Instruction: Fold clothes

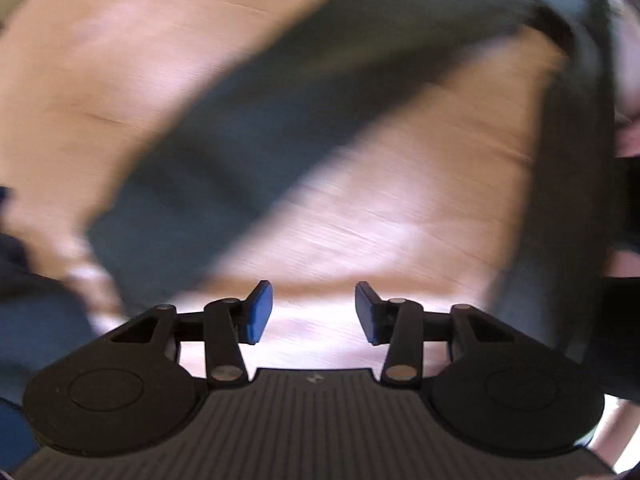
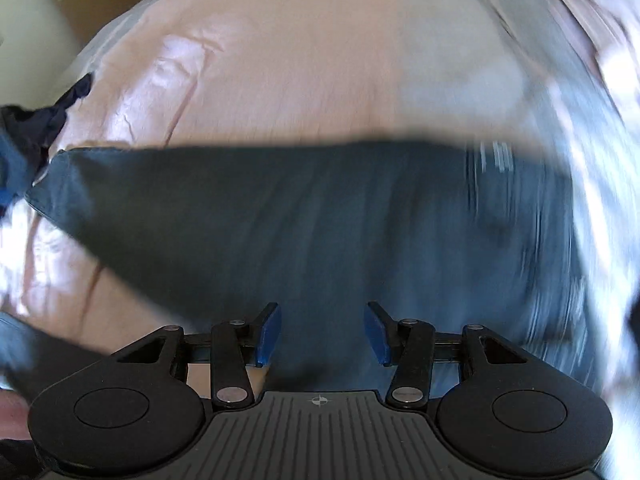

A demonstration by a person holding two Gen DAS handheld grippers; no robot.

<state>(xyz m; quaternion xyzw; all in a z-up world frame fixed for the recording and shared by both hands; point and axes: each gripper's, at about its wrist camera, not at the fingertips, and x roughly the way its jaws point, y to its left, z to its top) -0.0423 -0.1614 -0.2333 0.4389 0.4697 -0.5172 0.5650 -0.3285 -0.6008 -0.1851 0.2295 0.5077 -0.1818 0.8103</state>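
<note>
blur: both views smeared | dark grey-green cloth garment [image 1: 224, 152]: run off the frame top and right, seams unreadable | crumpled navy fabric [image 2: 44, 120]: cut off at the left edge, kind unclear | pale pink wrinkled sheet [image 2: 304, 60]: right side streaked

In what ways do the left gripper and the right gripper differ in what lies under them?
Below the left gripper lies bare pink sheet; below the right gripper lies the dark garment. The garment crosses the left view diagonally, the right view horizontally. Both grippers are open and hold nothing.
</note>
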